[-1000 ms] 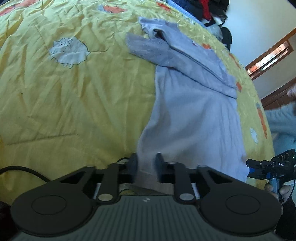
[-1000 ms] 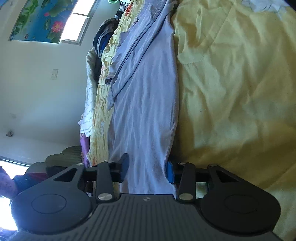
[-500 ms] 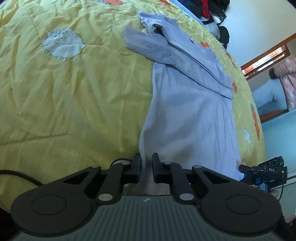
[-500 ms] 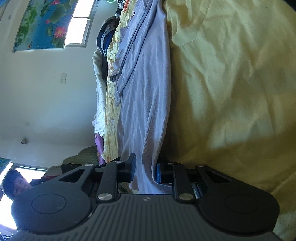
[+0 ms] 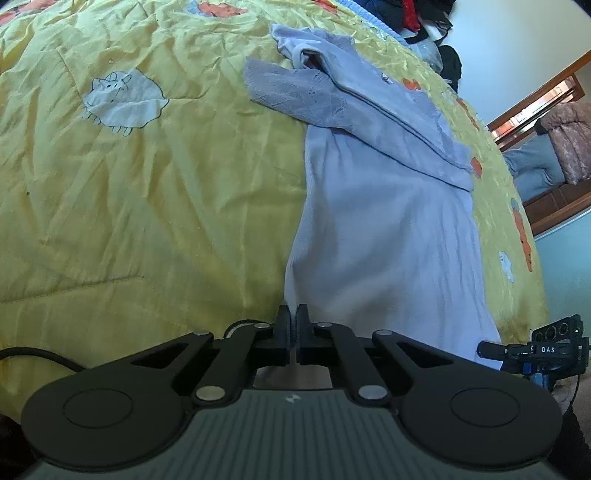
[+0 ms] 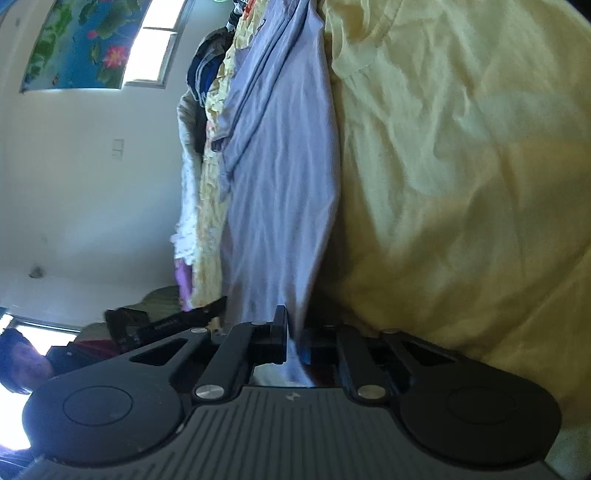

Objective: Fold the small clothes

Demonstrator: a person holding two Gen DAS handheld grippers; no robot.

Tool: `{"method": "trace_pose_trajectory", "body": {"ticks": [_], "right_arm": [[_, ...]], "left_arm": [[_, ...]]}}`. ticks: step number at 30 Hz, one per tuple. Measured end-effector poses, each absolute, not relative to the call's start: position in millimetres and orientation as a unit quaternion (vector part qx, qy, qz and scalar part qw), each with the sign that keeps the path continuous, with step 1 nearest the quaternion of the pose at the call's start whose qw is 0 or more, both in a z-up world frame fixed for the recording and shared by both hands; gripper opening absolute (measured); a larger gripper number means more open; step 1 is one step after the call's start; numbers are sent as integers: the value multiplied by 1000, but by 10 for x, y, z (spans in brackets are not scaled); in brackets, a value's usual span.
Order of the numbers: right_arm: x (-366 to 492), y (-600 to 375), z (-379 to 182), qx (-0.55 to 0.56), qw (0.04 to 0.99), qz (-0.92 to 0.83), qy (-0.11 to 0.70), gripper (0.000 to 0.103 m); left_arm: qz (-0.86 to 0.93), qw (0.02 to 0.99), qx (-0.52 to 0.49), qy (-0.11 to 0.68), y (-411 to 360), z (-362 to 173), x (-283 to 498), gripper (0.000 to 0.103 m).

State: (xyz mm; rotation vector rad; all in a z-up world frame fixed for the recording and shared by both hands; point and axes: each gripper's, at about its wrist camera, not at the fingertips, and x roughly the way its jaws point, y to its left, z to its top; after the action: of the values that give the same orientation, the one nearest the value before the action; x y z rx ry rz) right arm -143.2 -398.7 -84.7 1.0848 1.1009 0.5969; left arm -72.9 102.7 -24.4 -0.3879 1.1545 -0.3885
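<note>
A pale lilac garment [image 5: 384, 229] lies stretched out on the yellow bedspread [image 5: 147, 177], its top part folded over at the far end. My left gripper [image 5: 293, 325] is shut on the garment's near hem at its left corner. My right gripper [image 6: 293, 332] is shut on the same hem at the other corner; the cloth [image 6: 280, 192] runs away from it up the bed. The right gripper also shows at the lower right of the left wrist view [image 5: 543, 349].
The bedspread has sheep and orange animal prints [image 5: 123, 101]. A heap of dark clothes [image 5: 424, 18] lies at the bed's far end. A wooden door frame [image 5: 535, 96] stands at the right. In the right wrist view a wall with a picture [image 6: 85, 44] is on the left.
Both grippers have closed from open onto the garment's near hem. The hem is now pinched and slightly lifted at both corners.
</note>
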Motion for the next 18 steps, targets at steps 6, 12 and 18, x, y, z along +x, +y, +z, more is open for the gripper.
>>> {"method": "trace_pose_trajectory", "body": {"ticks": [6,12,18], "right_arm": [[-1334,-3977,-738,508,665,293,462,9],[-899,-4098,-411,544,658,328,404,10],[212,-4472,-101,585,680,319,306,9]], "left_arm": [[-202,805,-209,517,1083,27,-588,1],[-234,807,-234,489,990,372,-137,1],[-236,821,-236,464,661,572,997,2]]}}
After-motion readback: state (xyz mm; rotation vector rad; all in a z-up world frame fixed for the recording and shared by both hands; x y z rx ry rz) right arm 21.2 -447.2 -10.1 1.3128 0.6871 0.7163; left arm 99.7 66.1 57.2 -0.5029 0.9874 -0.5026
